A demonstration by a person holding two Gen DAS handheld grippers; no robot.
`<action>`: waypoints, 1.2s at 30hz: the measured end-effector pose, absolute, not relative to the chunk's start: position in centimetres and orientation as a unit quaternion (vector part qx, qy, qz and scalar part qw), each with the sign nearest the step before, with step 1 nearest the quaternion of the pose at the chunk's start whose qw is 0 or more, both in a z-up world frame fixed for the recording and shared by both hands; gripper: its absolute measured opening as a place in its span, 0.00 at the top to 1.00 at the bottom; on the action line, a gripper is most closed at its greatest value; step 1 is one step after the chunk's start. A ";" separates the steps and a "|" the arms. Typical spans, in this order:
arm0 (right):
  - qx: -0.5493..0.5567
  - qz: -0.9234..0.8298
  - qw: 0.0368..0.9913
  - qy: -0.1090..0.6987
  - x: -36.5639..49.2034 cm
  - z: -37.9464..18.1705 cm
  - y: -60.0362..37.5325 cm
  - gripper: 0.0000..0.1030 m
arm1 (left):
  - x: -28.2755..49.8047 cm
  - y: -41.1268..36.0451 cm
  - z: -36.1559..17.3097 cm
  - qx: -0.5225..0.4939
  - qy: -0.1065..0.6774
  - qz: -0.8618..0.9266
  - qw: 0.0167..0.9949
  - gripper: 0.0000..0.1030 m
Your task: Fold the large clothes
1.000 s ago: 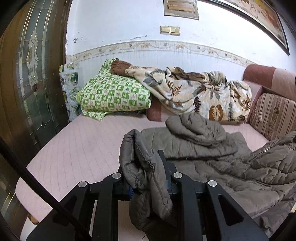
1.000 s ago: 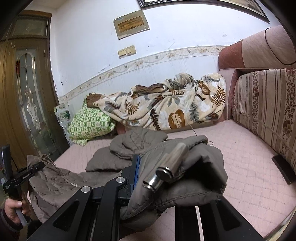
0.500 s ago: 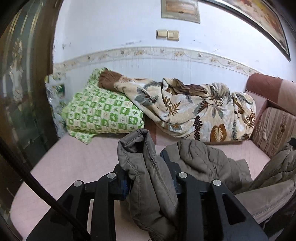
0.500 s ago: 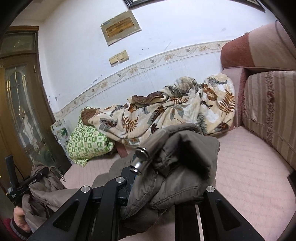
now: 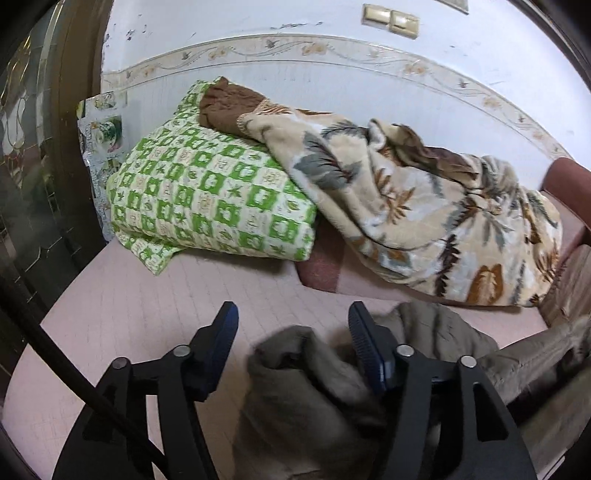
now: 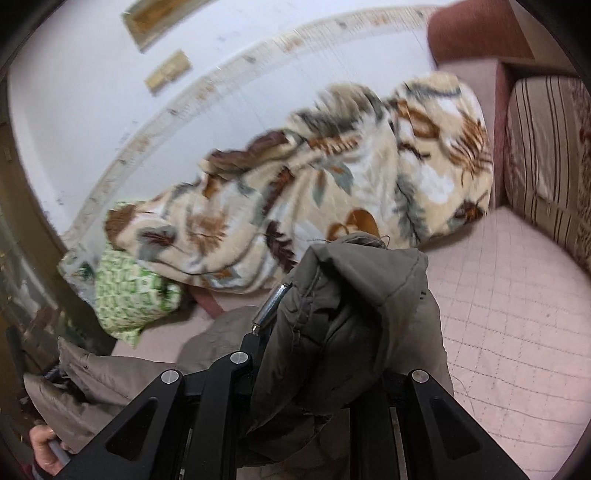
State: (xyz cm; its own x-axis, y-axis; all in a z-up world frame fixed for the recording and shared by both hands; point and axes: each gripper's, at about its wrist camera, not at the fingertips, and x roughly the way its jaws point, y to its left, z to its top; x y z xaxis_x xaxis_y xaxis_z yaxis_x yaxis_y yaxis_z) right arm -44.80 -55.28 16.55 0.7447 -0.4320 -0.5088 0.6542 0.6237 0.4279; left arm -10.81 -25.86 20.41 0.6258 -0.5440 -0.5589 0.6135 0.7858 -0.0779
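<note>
While the left gripper [image 5: 291, 325] is opening, its blue-padded fingers [image 5: 360, 332] stand spread over the pink quilted sofa seat [image 5: 147, 306], and a bunched fold of the grey-brown padded jacket [image 5: 306, 387] sits loose between them, blurred, with neither pad pressing on it. The right gripper [image 6: 317, 354] has its fingers pinched on another thick wad of the same jacket, which hides most of them; a metal zip pull [image 6: 269, 306] hangs at the left finger. From that grip the jacket trails down to the seat and off toward the lower left of the right wrist view, where a hand [image 6: 44, 448] shows at the edge.

Against the white wall [image 5: 258, 44], with its patterned border strip and a pair of cream switches [image 5: 391, 20], lie a green-and-white checked pillow [image 5: 207, 199] and a crumpled leaf-print blanket [image 5: 424, 221] that overlaps the pillow's upper corner. A striped back cushion [image 6: 546, 155] and the reddish sofa arm [image 6: 476, 33] close the right side. A dark wooden door with patterned glass [image 5: 33, 110] stands at the left.
</note>
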 end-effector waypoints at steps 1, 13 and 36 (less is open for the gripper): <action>0.310 -0.313 0.878 0.188 -44.2 15.7 -56.1 0.82 | -10.1 -25.7 20.3 0.060 0.289 -0.316 0.902 0.34; 0.350 -0.347 0.837 0.237 -39.7 9.8 -61.9 0.81 | -7.9 -24.7 19.4 0.071 0.292 -0.302 0.905 0.25; 0.407 -0.285 0.846 0.194 -43.3 12.7 -62.6 0.45 | -15.8 -27.1 20.8 0.064 0.295 -0.444 0.844 0.25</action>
